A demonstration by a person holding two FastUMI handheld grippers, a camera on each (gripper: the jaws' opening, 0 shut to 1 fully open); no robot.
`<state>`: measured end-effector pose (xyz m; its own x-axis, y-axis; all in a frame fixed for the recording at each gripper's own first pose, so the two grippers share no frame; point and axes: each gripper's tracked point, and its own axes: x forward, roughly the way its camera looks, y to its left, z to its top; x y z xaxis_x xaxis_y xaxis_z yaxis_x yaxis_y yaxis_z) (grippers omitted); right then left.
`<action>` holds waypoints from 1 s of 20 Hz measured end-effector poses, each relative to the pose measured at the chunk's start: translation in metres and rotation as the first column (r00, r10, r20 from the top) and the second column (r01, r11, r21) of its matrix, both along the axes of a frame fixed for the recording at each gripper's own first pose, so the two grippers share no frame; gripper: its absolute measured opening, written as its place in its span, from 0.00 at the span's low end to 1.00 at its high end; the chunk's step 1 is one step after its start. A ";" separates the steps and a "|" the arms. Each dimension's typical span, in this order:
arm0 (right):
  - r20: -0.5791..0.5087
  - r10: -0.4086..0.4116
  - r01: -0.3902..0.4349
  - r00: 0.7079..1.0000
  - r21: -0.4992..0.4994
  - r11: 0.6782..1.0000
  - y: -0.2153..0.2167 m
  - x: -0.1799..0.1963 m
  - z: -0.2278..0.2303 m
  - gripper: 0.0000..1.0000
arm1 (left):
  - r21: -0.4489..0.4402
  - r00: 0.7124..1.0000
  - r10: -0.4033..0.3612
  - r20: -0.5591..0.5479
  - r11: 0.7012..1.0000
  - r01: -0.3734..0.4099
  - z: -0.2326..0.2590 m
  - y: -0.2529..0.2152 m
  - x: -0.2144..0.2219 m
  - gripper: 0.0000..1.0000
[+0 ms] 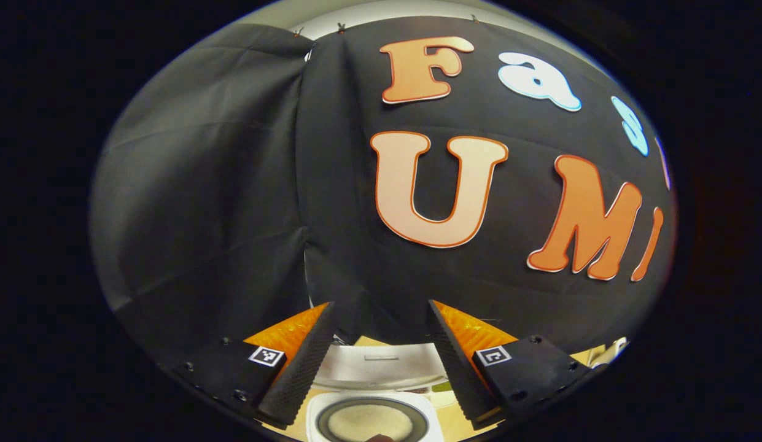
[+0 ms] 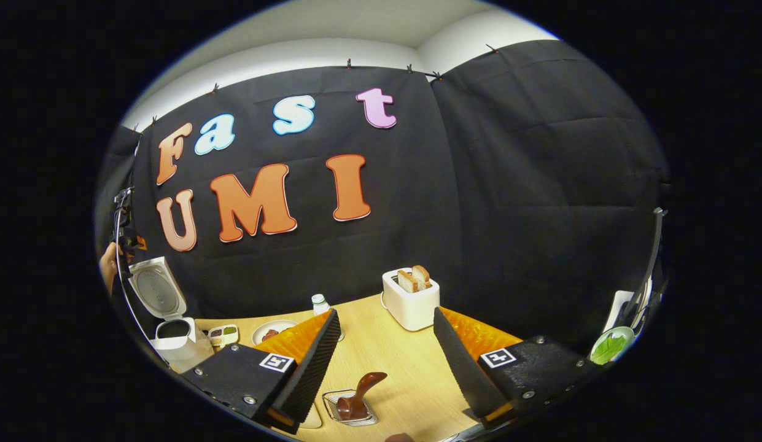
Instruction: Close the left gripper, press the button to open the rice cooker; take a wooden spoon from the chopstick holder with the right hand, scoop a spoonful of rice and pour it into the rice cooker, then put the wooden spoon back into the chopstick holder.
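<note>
In the left gripper view, my left gripper is open and hangs above the white rice cooker. The cooker's lid stands raised and its inner pot lies exposed below the fingers. In the right gripper view, my right gripper is open with nothing between its fingers. Just below it, a dark wooden spoon leans in a small wire holder on the wooden table. Far left in this view stands the open rice cooker, with a hand beside its lid.
A white toaster with two bread slices stands at the back of the table. A small white bottle, a plate and a little tray lie between it and the cooker. A green bowl sits far right.
</note>
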<state>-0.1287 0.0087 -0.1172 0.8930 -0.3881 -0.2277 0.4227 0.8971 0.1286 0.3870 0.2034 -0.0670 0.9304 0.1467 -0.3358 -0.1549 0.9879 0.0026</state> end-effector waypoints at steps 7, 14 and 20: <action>0.031 0.019 -0.018 0.999 -0.012 1.000 0.004 -0.002 0.010 0.95 | 0.007 0.995 0.021 -0.096 1.000 -0.020 -0.044 0.007 0.017 0.98; 0.040 0.038 -0.039 0.999 0.021 0.999 -0.001 -0.003 0.005 0.95 | -0.051 0.976 -0.047 -0.211 0.998 0.037 -0.063 -0.014 -0.004 1.00; 0.065 0.083 -0.086 0.994 0.042 0.995 -0.003 0.006 0.004 0.95 | -0.113 0.908 -0.060 -0.414 0.993 0.014 -0.110 -0.032 -0.081 0.97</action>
<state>-0.1229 0.0058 -0.1129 0.9353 -0.3018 -0.1848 0.3356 0.9220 0.1931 0.3065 0.1718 -0.1775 0.7068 0.0574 -0.7051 -0.1257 0.9910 -0.0453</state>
